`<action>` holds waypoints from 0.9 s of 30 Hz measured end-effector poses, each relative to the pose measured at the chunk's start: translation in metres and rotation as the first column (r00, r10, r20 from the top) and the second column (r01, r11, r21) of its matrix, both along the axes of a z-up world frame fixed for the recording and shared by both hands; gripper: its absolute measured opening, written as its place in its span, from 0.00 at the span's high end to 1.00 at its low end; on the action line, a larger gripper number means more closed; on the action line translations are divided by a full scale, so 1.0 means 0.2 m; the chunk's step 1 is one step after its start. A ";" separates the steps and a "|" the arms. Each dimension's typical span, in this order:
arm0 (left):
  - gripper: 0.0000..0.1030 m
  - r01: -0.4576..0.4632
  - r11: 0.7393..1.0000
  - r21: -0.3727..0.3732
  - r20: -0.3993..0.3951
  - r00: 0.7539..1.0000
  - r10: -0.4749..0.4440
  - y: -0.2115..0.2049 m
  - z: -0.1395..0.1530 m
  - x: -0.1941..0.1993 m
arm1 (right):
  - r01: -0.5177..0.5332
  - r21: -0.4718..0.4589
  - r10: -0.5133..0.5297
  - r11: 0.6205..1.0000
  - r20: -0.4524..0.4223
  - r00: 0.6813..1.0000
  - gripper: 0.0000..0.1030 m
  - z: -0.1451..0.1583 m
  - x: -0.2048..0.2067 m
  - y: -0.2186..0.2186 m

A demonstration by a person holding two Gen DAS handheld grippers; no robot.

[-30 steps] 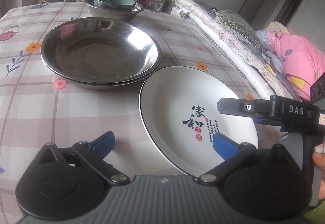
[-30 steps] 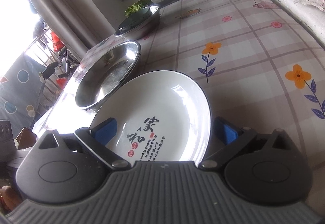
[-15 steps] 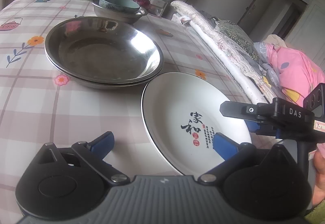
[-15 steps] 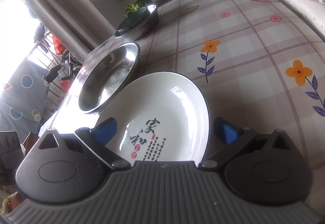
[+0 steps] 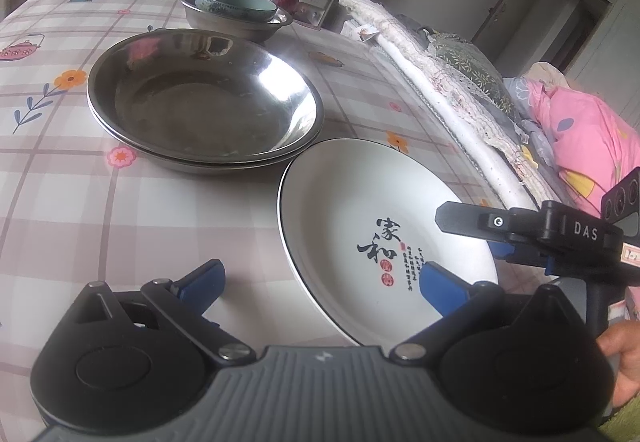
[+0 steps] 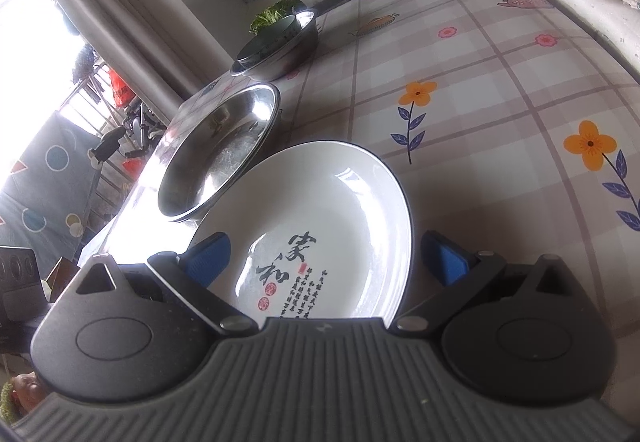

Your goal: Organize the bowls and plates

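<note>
We saw a table draped in a plaid cloth printed with flowers (image 5: pixel 60 201), the largest thing in view. Toward its middle sat two nested round stainless-steel basins (image 5: pixel 204 101), and toward the far edge a smaller steel bowl (image 5: pixel 236 23) held a pale blue ceramic bowl (image 5: pixel 236 3). Near the table's right edge, just beside the basins, lay a round white ceramic plate with a thin dark rim and black calligraphy (image 5: pixel 360 209). Our left gripper (image 5: pixel 320 282) stood spread wide, one blue pad over the cloth and the other over the plate. Our right gripper (image 6: pixel 324 254) was likewise spread, its pads either side of the plate's near rim, gripping nothing.
</note>
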State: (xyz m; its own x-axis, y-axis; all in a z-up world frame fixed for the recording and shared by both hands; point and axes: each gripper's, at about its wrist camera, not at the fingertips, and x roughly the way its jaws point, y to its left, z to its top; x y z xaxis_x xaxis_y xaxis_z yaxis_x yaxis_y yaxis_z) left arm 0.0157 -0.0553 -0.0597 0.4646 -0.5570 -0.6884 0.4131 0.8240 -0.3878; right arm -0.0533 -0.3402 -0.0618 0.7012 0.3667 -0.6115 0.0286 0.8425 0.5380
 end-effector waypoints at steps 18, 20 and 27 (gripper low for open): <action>0.41 -0.011 0.986 0.165 0.118 0.993 -0.008 -0.08 0.01 0.00 | 0.098 -0.084 -0.096 0.992 0.029 0.995 0.30 0.00 -0.08 -0.02; 0.51 -0.020 0.985 0.169 0.118 0.993 0.000 -0.08 0.01 0.01 | 0.104 -0.122 -0.100 0.987 0.035 0.994 0.43 0.00 -0.09 -0.01; 0.78 -0.022 0.988 0.154 0.127 0.992 0.002 -0.08 0.03 0.00 | 0.107 -0.160 -0.103 0.981 0.029 0.994 0.74 -0.01 -0.10 0.01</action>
